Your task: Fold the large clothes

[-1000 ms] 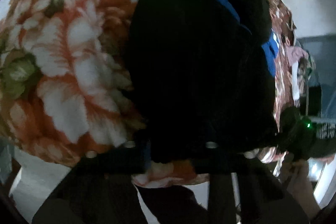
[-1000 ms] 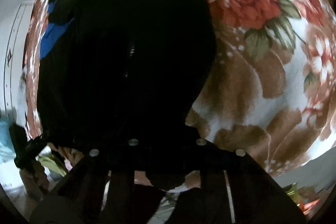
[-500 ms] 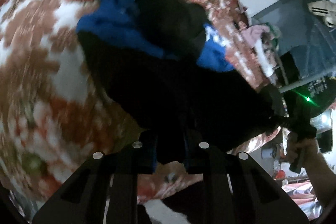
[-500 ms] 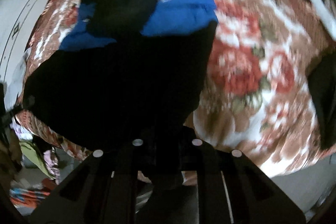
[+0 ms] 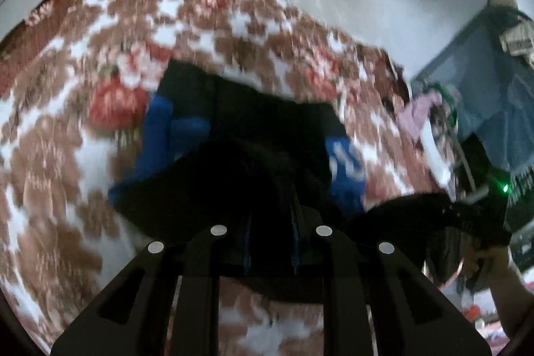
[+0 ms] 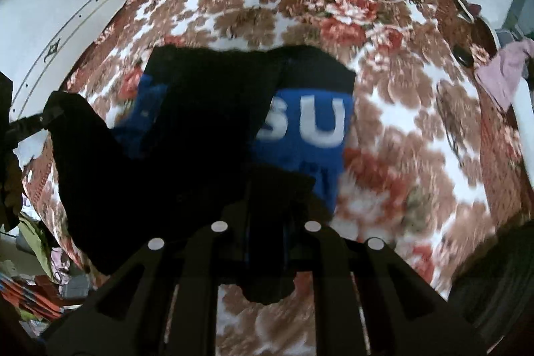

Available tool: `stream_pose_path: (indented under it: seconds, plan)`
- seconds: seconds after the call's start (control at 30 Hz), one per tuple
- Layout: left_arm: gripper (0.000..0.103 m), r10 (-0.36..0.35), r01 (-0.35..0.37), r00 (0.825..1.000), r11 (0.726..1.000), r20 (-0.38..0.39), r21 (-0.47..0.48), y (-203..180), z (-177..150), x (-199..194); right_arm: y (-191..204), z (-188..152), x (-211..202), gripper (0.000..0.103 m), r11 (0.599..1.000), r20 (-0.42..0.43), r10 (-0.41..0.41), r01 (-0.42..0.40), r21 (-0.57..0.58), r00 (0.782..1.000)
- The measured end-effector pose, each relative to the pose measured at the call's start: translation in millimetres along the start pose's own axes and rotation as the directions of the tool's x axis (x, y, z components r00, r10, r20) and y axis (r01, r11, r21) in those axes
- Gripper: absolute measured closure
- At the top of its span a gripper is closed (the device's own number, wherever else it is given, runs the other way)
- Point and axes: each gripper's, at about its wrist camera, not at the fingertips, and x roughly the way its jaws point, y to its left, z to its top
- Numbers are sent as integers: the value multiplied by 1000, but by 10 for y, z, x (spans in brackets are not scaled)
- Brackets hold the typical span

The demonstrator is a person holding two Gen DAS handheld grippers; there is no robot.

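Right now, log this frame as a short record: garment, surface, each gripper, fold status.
garment: black and blue top, white letters on the blue
surface: floral blanket
left gripper: shut on the top's black edge
right gripper: shut on the top's black edge
fold status: near edge lifted, far part on the blanket

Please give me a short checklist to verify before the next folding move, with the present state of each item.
1. Left gripper shut on the black and blue garment: ok.
2. Right gripper shut on the same garment: ok.
3. Near hem lifted clear of the brown and red floral blanket: ok.
4. Far part of garment lying on the blanket: ok.
5. Garment smooth, without bunching: not ok, the left blue sleeve looks crumpled.
6. Pink cloth away from the garment: ok.
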Motion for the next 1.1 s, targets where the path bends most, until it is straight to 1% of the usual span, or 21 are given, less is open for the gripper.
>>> stream_pose_path:
  seconds: [0.07, 0.1, 0.2, 0.27, 0.37, 0.47, 0.5, 0.57, 0.6, 0.63, 0.67, 0.73, 0.8, 0.87, 0.9, 0.93, 1.03, 1.07, 1.1]
  plan:
    - [87, 10, -10, 998, 1000, 59, 4, -62, 251, 49, -91, 187, 24, 90, 1000, 16, 4, -4, -13, 1000]
    - [87, 11, -11, 997, 1000, 81, -2, -65, 371, 94, -141, 316, 68, 90, 999, 30, -9, 10, -34, 1000]
    - [87, 4, -1, 992, 1000, 124, -26, 24, 686, 302, -258, 605, 234, 90, 998, 55, -38, 40, -48, 998]
    - [87, 10, -7, 991, 1000, 132, -25, 82, 869, 450, -369, 820, 415, 90, 999, 55, -44, 45, -16, 998]
    - [87, 25, -22, 993, 999, 117, -23, 233, 1204, 757, -526, 1127, 656, 90, 998, 42, -34, 32, 49, 999]
    - [87, 53, -48, 996, 997, 73, -62, 466, 1552, 1104, -669, 1537, 1000, 90, 995, 18, -38, 37, 88, 999]
    - [87, 61, -57, 997, 995, 49, -81, 569, 1689, 1238, -723, 1689, 1137, 90, 994, 9, -52, 51, 96, 999]
    - [86, 73, -72, 997, 992, 10, -100, 735, 1870, 1453, -834, 1923, 1409, 89, 992, -28, -66, 69, 110, 997]
    - [86, 79, -80, 997, 991, -22, -104, 821, 1950, 1583, -897, 2017, 1553, 89, 989, -44, -71, 76, 127, 996]
    - [86, 94, -101, 994, 988, -61, -115, 933, 2044, 1752, -963, 2099, 1712, 89, 986, -71, -75, 84, 141, 995]
    - [86, 95, -104, 992, 987, -83, -124, 1001, 2089, 1857, -1012, 2142, 1827, 89, 984, -90, -76, 89, 152, 993]
    - [86, 87, -110, 984, 983, -156, -144, 1162, 2196, 2153, -1165, 2237, 2167, 88, 977, -156, -76, 105, 185, 985]
    - [84, 83, -124, 970, 977, -229, -173, 1320, 2241, 2448, -1273, 2250, 2431, 88, 975, -212, -79, 121, 188, 974]
    - [80, 82, -134, 964, 971, -251, -200, 1433, 2245, 2601, -1344, 2227, 2611, 87, 976, -252, -72, 120, 180, 965]
    - [76, 67, -130, 962, 966, -265, -224, 1500, 2240, 2679, -1370, 2212, 2662, 86, 979, -263, -67, 115, 170, 962]
    - [74, 58, -127, 959, 962, -276, -241, 1547, 2231, 2722, -1390, 2202, 2669, 85, 981, -272, -63, 110, 162, 960]
    - [65, 15, -103, 958, 951, -288, -292, 1650, 2202, 2729, -1446, 2214, 2556, 77, 979, -283, -15, 72, 191, 959]
    - [57, 8, -100, 957, 948, -289, -303, 1666, 2206, 2703, -1474, 2228, 2491, 72, 977, -288, 11, 51, 209, 958]
    - [50, -7, -89, 959, 942, -283, -324, 1700, 2205, 2636, -1511, 2252, 2410, 70, 972, -287, 49, 20, 233, 957]
